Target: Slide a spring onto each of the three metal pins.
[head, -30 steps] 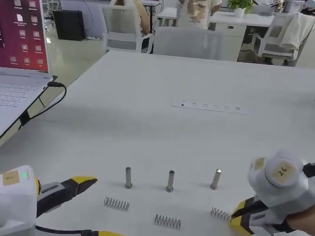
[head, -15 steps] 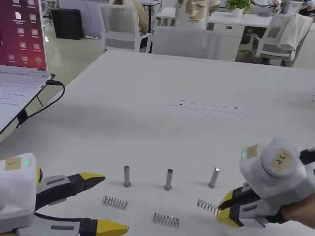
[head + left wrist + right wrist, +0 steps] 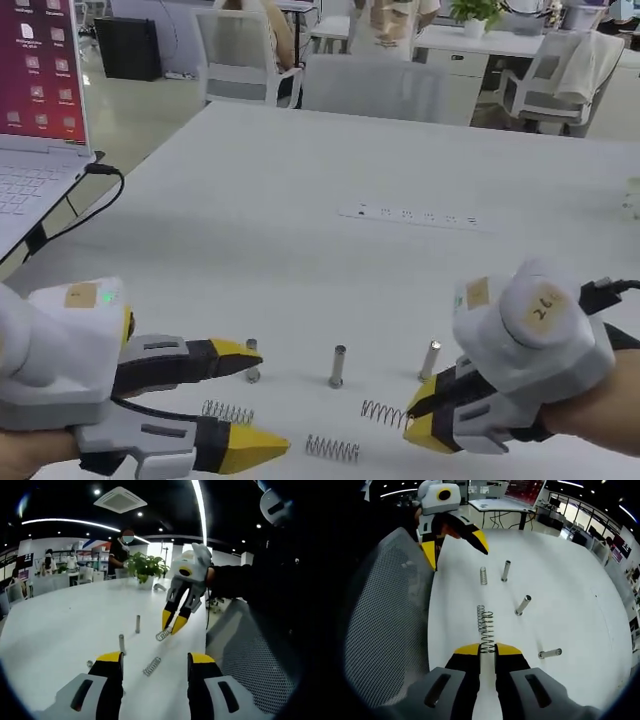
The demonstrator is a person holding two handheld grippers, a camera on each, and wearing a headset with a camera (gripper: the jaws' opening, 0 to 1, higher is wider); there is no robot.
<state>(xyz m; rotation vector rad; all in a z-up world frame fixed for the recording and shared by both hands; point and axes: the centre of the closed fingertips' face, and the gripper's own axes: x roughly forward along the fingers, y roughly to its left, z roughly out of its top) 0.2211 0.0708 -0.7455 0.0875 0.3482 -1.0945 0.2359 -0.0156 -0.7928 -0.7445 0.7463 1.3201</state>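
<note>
Spring in right gripper, seemingly off table; left gripper spread.

From where I stand, the upper jaw of the left gripper covers the middle of one pin, so just its top and foot peek out. The near end of the held spring vanishes between the clamped jaws of the right gripper. The laptop runs off the head view's left edge, and its screen icons are too small to read.

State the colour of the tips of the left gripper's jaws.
Yellow, best seen in the head view on the left gripper.
</note>
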